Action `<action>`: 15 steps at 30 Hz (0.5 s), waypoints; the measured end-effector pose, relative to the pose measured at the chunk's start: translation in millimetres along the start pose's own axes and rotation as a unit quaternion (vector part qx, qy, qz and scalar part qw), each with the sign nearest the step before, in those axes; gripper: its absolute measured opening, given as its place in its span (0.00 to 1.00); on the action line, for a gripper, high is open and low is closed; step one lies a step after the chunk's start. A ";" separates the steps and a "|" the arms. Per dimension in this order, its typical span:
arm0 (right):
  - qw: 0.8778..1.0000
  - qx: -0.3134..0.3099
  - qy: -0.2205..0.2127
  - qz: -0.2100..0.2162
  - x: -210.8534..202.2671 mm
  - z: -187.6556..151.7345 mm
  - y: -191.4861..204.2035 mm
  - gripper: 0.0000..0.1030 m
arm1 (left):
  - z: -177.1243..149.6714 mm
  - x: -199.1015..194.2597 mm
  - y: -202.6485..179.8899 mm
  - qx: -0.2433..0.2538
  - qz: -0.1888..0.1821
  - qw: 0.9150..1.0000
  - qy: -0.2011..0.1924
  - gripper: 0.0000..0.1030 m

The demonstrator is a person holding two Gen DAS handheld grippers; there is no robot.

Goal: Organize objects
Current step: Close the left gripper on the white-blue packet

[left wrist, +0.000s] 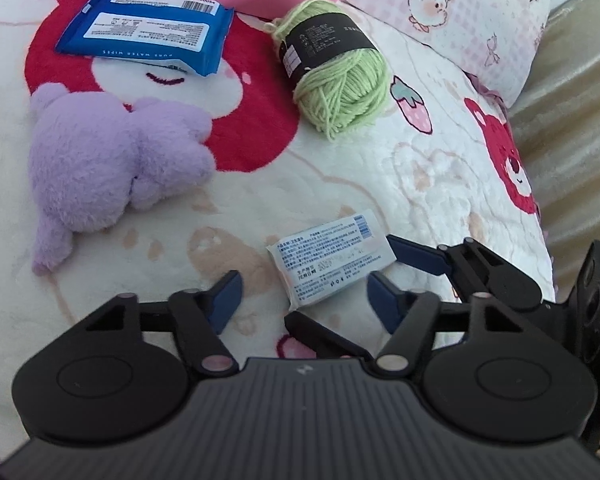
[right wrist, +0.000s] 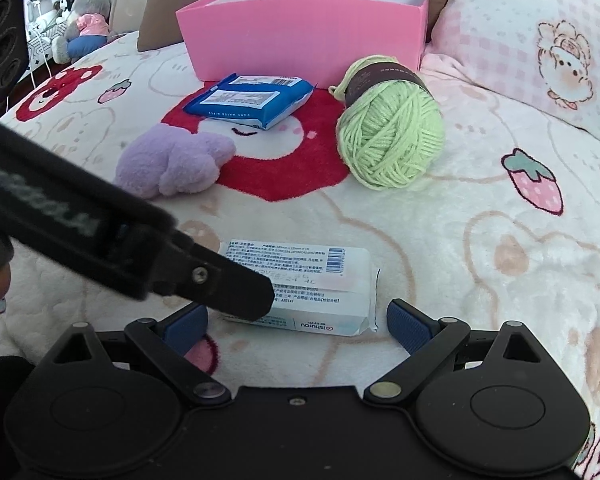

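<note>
A small white tissue packet point(left wrist: 332, 264) point(right wrist: 312, 280) lies on the patterned blanket, close in front of both grippers. My left gripper point(left wrist: 306, 300) stands open with the packet's near end between its blue pads point(left wrist: 228, 298), which do not press on it. My right gripper point(right wrist: 298, 328) is open too and straddles the packet from the other side, its right pad point(right wrist: 410, 326) just off the packet's edge. In the right wrist view one black finger point(right wrist: 228, 284) of the left gripper lies across the packet's left part and hides it.
Farther back lie a purple plush toy point(left wrist: 108, 156) point(right wrist: 172, 160), a blue wipes pack point(left wrist: 148, 32) point(right wrist: 252, 100) and a green yarn ball point(left wrist: 336, 76) point(right wrist: 392, 136). An open pink box point(right wrist: 300, 32) stands behind them. A pink pillow point(right wrist: 540, 48) is at the right.
</note>
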State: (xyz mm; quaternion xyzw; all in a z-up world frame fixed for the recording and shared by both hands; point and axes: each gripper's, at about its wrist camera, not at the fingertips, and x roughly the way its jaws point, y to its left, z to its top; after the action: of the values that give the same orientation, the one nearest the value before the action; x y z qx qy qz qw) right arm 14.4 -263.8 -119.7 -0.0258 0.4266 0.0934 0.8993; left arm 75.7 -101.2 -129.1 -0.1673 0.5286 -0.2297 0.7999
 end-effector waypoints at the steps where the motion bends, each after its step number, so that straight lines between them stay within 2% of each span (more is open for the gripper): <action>1: 1.000 0.000 -0.001 -0.003 -0.1 -0.3 0.5 0.94 | 0.1 -0.4 -0.1 0.001 0.002 1.000 -0.005 0.47; 6: 1.000 -0.015 -0.008 -0.024 -2.6 -3.1 7.5 0.90 | -0.4 2.3 -2.6 0.001 -0.008 1.000 -0.008 0.35; 8: 0.999 -0.022 -0.013 -0.027 -4.8 -3.8 11.0 0.84 | -0.8 5.2 -4.8 0.003 -0.006 1.000 0.000 0.33; 15: 1.000 -0.017 -0.010 -0.021 -3.3 -5.0 7.6 0.82 | -0.9 7.1 -1.9 -0.014 -0.010 1.000 0.020 0.33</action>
State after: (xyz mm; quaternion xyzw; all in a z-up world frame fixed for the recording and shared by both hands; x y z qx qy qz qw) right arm 7.1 -257.5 -120.0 -0.0491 0.4153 0.0815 0.9047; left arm 76.9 -106.7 -134.0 -0.1793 0.5463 -0.2338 0.7840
